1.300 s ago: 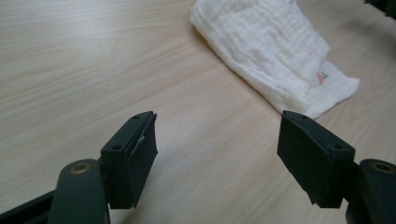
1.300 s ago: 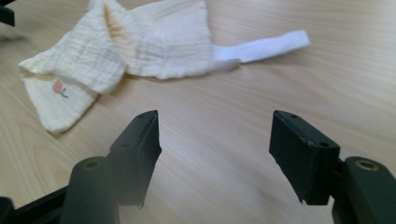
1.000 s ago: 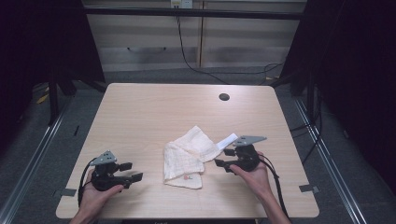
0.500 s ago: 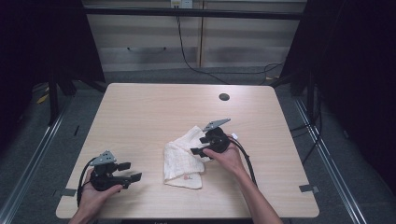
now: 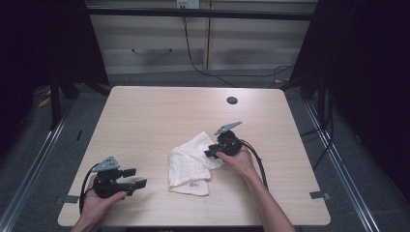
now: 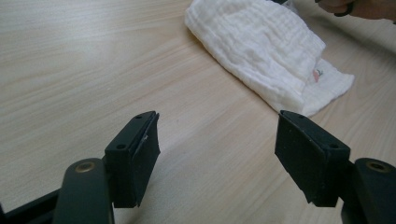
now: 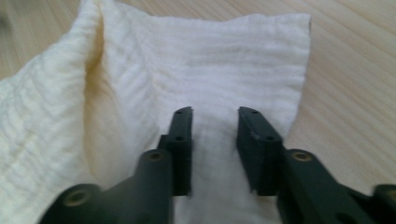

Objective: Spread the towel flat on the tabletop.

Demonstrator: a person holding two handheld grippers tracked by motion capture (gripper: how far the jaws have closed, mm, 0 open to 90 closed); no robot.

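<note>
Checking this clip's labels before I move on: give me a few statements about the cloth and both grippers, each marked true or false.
1. The right gripper is over the white cloth. True.
2. The left gripper is shut on the cloth. False: its jaws are wide open over bare table, apart from the cloth.
3. The cloth is spread flat in one layer. False: it is folded and bunched.
4. A dark round hole sits near the table's far edge. True.

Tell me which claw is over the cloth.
The right claw: it sits over the cloth, jaws partly open above a fold. The left claw is wide open over bare table, short of the cloth.
</note>
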